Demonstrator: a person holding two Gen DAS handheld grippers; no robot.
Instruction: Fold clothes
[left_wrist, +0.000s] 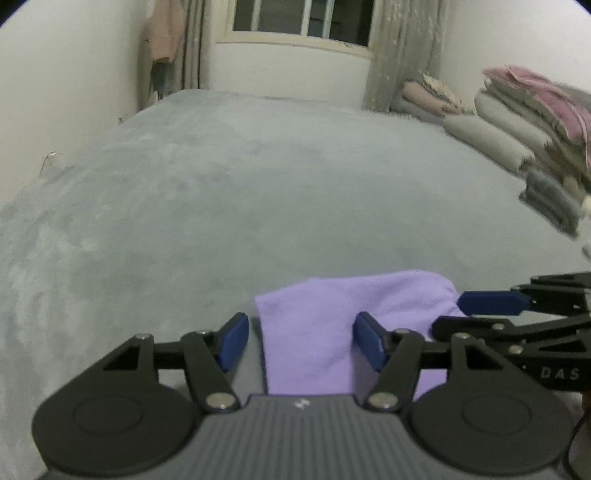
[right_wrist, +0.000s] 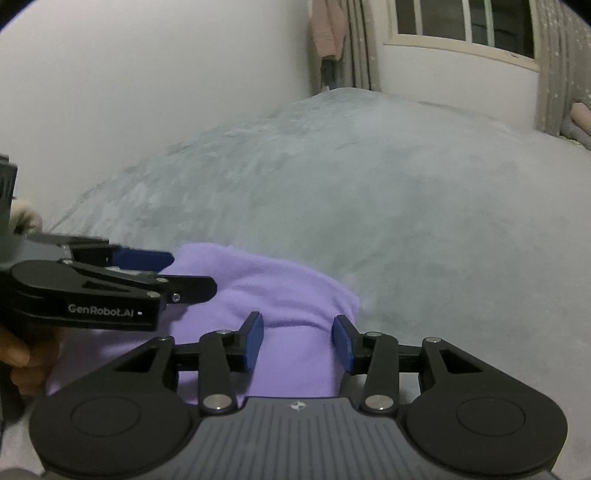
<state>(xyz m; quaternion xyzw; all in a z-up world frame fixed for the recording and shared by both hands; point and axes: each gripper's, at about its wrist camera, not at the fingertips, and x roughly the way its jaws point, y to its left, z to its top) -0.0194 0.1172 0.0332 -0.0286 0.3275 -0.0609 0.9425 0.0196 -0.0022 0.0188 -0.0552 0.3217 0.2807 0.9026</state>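
1. The left tool (left_wrist: 297, 341) is standing wide open over the near part of the purple garment (left_wrist: 354, 314), its 2 blue pads apart with cloth showing between them and nothing clamped.
2. The right tool (right_wrist: 297, 343) is likewise gaping, its pads straddling a rounded fold of the same garment without pinching it; in the left view it is reaching in from the side with its fingers spread.
3. The garment is lying on the grey bed (left_wrist: 221, 206), close to the person's end, bunched into a soft, doubled-over shape with a rounded far edge. Whether this is a half-made fold or a finished one just let go, the views are not settling.
4. If a fold is being made, each tool is needing to catch only the layers meant to travel; this thin knit is likely bunching easily, so a shallow bite at an edge or corner seems better than a grab into the mound.
5. Both tools are sitting close together, so keeping them at matching height and apart is guarding against a collision and a skewed crease.
6. The stacked bedding (left_wrist: 517, 125) is lying well apart at the far side.
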